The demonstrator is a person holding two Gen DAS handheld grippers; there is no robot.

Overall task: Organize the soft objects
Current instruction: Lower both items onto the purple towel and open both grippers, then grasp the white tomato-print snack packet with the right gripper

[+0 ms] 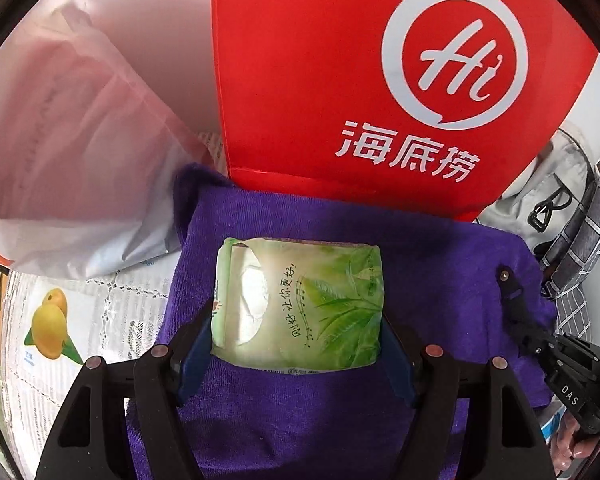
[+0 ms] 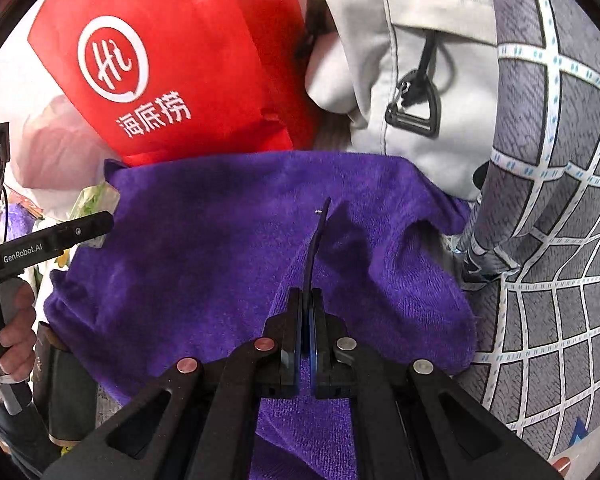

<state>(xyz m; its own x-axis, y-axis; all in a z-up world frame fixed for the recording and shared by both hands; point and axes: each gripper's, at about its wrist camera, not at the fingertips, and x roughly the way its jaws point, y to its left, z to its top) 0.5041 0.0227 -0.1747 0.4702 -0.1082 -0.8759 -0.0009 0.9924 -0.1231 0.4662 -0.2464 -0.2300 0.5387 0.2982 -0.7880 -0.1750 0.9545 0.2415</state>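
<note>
My left claw [image 1: 296, 344] squeezed the soft green plastic-wrapped tissue pack [image 1: 300, 304] by its yielding sides (light, crushable), right claw [image 2: 307, 320] closed empty above the floppy purple terry towel [image 2: 204, 240].

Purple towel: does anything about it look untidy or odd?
Yes. The purple towel is rumpled, with a raised fold near the shut right claw, and a tissue pack lies on it between the left claw's pads.

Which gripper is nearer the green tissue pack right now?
Left. The left gripper has the tissue pack between its fingers; the right gripper is shut over the purple towel, off to the pack's side.
</note>
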